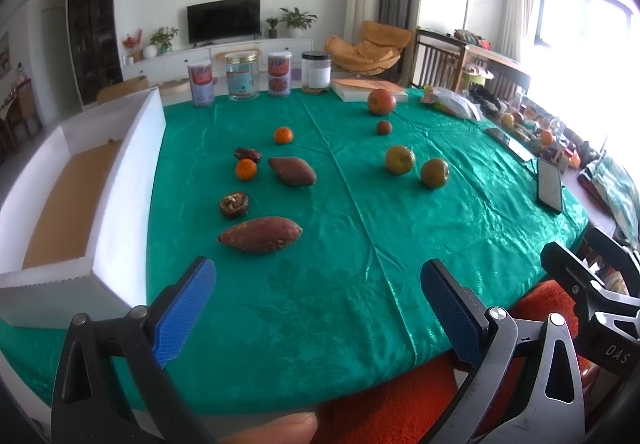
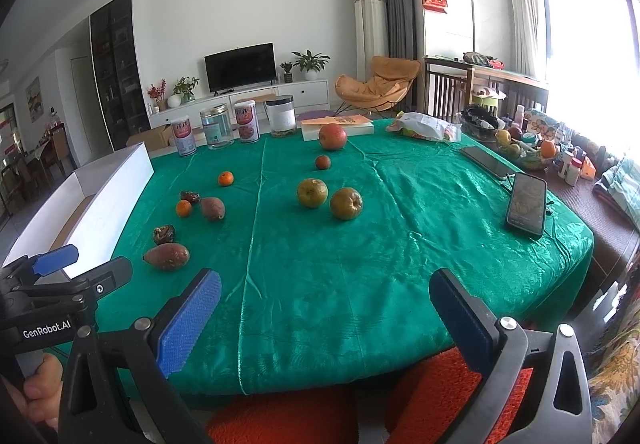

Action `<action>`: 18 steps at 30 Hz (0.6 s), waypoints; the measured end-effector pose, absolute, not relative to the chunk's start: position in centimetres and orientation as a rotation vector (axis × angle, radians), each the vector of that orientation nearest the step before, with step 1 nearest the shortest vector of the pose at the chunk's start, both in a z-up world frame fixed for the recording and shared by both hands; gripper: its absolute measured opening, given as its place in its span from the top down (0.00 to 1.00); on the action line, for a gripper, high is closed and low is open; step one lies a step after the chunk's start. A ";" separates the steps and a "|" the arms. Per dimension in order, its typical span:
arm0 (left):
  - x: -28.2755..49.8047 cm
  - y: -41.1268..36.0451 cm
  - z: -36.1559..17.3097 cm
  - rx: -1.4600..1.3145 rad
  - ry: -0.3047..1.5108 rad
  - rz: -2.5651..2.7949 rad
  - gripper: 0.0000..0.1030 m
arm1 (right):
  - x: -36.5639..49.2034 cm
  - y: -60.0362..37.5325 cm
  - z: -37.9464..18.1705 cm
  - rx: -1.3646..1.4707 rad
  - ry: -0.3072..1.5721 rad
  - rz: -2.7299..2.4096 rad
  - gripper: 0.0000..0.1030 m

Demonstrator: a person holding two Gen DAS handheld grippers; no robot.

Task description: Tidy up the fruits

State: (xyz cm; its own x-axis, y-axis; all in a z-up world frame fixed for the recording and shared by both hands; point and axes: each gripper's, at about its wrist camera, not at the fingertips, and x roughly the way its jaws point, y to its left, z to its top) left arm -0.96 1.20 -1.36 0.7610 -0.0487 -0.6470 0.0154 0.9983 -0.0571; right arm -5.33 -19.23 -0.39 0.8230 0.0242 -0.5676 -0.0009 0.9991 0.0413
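Observation:
On the green tablecloth (image 1: 340, 244) lie two sweet potatoes (image 1: 260, 234) (image 1: 292, 171), two small oranges (image 1: 245, 169) (image 1: 283, 135), a walnut (image 1: 234, 204), a date (image 1: 248, 154), two yellow-green pears (image 1: 399, 159) (image 1: 434, 172), a red apple (image 1: 381, 101) and a small dark red fruit (image 1: 383, 127). A white box (image 1: 132, 179) with a brown floor stands at the left. My left gripper (image 1: 320, 308) hangs open over the near table edge, nothing between its blue pads. My right gripper (image 2: 326, 318) is open too, empty; the pears (image 2: 312, 193) (image 2: 346, 203) lie ahead of it.
Several jars and tins (image 1: 240, 77) and a flat white box (image 1: 368, 89) line the far edge. Two phones (image 2: 526, 203) (image 2: 486, 161) and a plastic bag (image 2: 426, 125) lie at the right. An orange-red cushion (image 2: 440, 384) sits below the near edge.

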 end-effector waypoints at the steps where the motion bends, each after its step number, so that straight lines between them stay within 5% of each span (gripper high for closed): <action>1: -1.0 1.2 -1.4 -0.049 0.705 -0.035 0.00 | -5.3 -19.2 -0.4 0.040 0.604 0.014 0.00; 18: -1.0 1.3 -1.6 -0.051 0.709 -0.033 0.00 | -5.2 -18.7 -0.7 0.037 0.609 0.023 0.00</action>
